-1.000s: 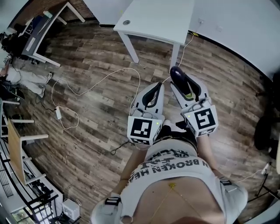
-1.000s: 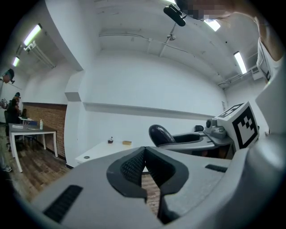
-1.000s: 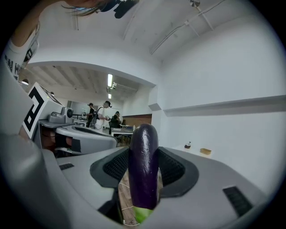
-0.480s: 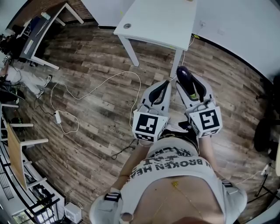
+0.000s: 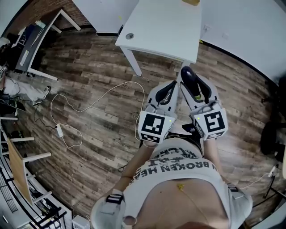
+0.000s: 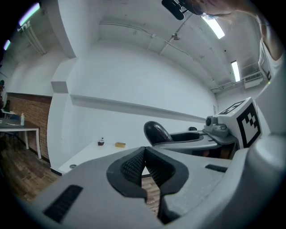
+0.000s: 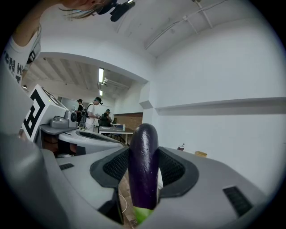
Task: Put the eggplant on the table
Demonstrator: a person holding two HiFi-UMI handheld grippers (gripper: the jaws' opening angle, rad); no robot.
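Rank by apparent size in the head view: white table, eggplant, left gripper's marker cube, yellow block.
1. white table
2. marker cube on the left gripper
3. eggplant
4. yellow block, cut by the frame edge
The cube is nearer the camera, so its lead over the eggplant is unsure.

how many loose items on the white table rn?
2: a small dark-topped item and a tan block beside it, near the far edge of the table. Others may be hidden.

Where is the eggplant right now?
The eggplant is clamped in the right gripper, right of centre in the head view, over the wooden floor just short of the white table.
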